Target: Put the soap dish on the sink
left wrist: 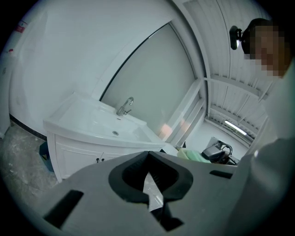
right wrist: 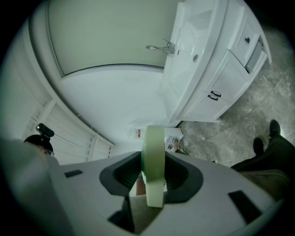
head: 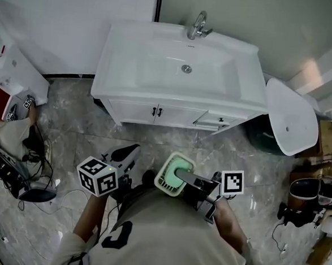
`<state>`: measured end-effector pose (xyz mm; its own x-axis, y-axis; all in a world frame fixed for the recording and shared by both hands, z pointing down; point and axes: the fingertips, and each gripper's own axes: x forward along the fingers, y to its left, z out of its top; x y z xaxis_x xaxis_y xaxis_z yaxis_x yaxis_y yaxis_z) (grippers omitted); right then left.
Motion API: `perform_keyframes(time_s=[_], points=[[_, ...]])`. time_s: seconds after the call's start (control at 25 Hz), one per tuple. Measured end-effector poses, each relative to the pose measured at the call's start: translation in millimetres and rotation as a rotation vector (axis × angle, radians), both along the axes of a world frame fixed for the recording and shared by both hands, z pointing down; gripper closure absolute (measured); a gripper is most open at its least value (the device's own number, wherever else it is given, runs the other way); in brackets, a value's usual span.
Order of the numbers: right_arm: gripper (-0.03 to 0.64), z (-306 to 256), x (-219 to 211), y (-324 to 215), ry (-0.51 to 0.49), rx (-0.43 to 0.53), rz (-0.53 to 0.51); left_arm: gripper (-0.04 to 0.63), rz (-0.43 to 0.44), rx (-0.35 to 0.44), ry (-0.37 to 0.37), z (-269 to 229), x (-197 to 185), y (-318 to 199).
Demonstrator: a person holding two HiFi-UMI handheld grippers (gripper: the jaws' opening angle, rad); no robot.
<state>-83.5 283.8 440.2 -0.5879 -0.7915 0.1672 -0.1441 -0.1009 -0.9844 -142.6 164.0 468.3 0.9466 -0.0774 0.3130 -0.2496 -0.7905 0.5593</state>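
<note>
Right gripper view shows fingers pinching the green soap dish edge-on (left fingers closed, empty).

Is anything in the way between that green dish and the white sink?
Nothing visible does. The right gripper holds the soap dish; only open floor lies before the sink, whose top carries just the faucet.

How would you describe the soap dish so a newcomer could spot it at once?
Start at the white sink by the wall and come down over the grey floor to the right gripper. The soap dish is clamped in its jaws. It is the only pale green thing there: a rounded square with a lighter rim.
</note>
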Motion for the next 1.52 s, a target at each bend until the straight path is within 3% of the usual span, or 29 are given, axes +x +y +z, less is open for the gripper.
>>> perform_keyframes(time_s=[0.32,0.6,1.16,1.52], points=[[0.486,-4,33,10,-0.025,0.037,0.020,0.577,0.062,0.080,0.039,-24,46,22],[0.486,-12,84,18,-0.058,0.081,0.032,0.577,0.071,0.053,0.054,-35,103,46],[0.486,-16,167,35,-0.080,0.120,0.064,0.577,0.126,0.089,0.008,-43,185,77],[0.486,-4,186,44,-0.130,0.081,-0.005,0.577,0.050,0.082,-0.062,-37,202,86]])
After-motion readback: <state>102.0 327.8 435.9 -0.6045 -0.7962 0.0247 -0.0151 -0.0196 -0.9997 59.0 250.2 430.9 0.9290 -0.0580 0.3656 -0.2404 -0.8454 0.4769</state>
